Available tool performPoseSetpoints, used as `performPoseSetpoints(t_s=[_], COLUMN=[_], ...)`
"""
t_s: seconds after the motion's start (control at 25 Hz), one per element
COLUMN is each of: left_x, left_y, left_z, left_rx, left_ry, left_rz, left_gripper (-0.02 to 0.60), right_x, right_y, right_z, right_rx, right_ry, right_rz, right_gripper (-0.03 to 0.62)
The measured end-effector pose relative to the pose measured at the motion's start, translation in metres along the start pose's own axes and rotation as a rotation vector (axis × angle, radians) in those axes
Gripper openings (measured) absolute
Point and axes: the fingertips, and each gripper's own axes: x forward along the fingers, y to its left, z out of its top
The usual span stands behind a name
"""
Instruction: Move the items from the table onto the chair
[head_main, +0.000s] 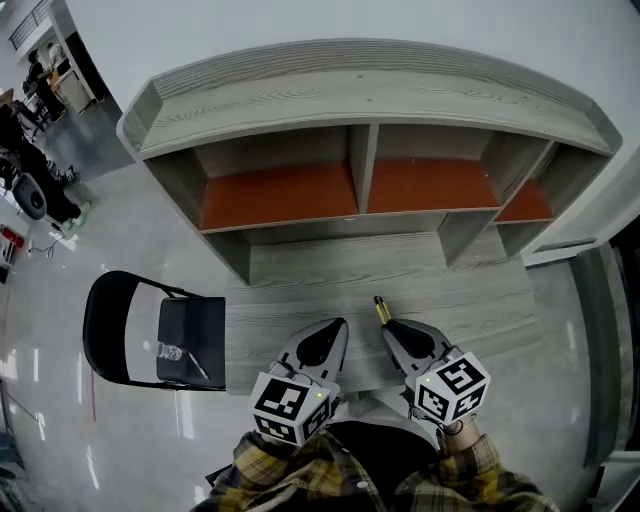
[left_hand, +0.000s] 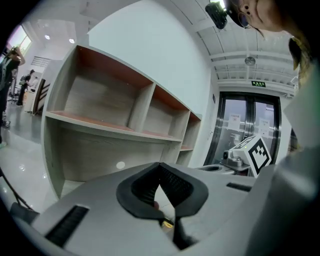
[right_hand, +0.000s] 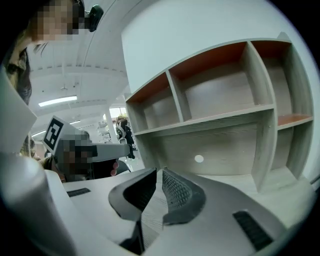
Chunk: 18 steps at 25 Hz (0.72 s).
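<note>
Shelf unit (head_main: 365, 150): grey wood, open compartments, orange-brown boards, set against a white wall (head_main: 300, 20).
Floor (head_main: 60, 300): pale, glossy.
Glass doors (left_hand: 245, 120): green sign (left_hand: 258, 84) above.
People (head_main: 40, 90): far background.

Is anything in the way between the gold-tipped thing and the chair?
Nothing on the table lies between them. Only the left gripper hangs roughly in that path, just left of the gold-tipped thing. The chair stands at the table's left edge.
</note>
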Motion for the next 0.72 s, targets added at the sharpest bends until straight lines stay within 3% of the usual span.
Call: performPoseSetpoints(t_s=[0.2,0.72], left_x=[0.014,0.012], left_y=[-0.021,-0.035], left_z=[0.006,0.009], left_rx=[0.033,0.05], left_ry=[0.008,0.013], left_rz=[-0.019,-0.031], left_gripper=[0.004,0.003], right_x=[-0.02,-0.027], right_y=[-0.021,-0.019], right_z=[0.006,0.019], right_rx=[0.02,-0.004], right_ry=[-0.038,-0.066], right_rz=[-0.027,-0.004], right_gripper=[0.034,0.021])
